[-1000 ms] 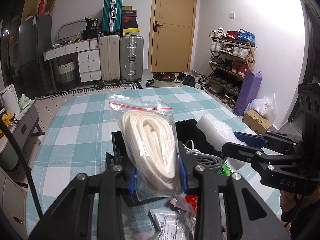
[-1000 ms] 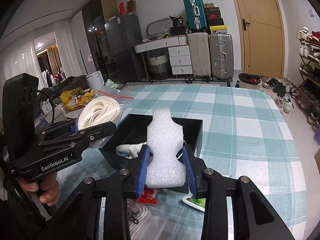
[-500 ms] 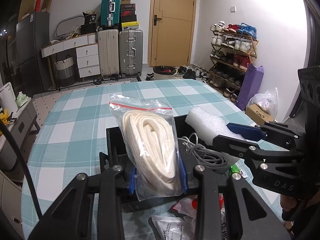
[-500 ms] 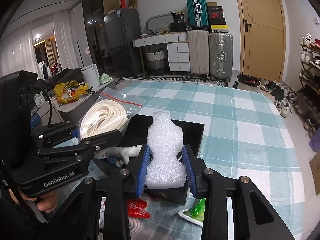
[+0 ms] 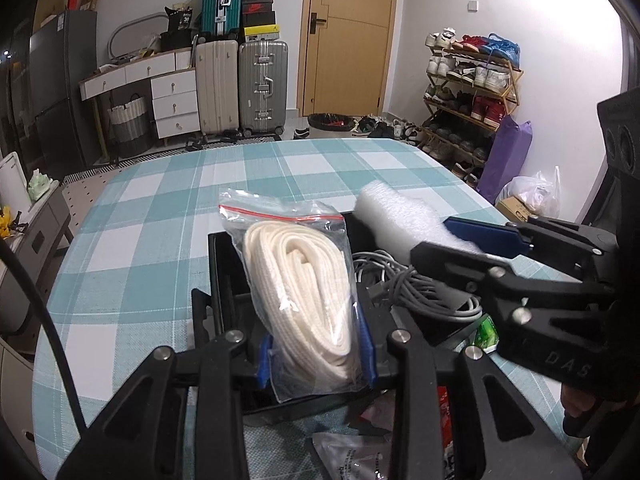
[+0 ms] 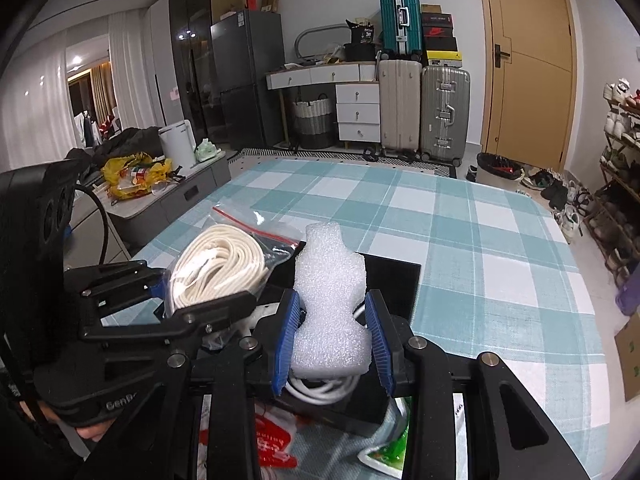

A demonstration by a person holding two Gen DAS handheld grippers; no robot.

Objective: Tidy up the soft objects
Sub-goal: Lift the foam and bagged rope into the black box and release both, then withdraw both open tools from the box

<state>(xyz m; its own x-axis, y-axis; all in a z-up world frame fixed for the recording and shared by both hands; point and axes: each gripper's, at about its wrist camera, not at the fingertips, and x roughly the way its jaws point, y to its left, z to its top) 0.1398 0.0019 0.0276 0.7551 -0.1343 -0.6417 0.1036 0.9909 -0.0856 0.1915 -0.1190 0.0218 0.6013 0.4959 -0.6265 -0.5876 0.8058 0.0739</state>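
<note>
**Both grippers loaded over the black tray**

Left gripper [image 5: 316,354] clamped on bagged white rope [image 5: 304,296], upright between blue pads. Right gripper [image 6: 332,344] clamped on white foam piece [image 6: 330,312], just beside. Below both, black tray [image 6: 394,276] holding grey cable [image 5: 416,292]. Underneath, checked tablecloth [image 5: 160,216]; packets [image 6: 272,440] nearest the handles.
</note>
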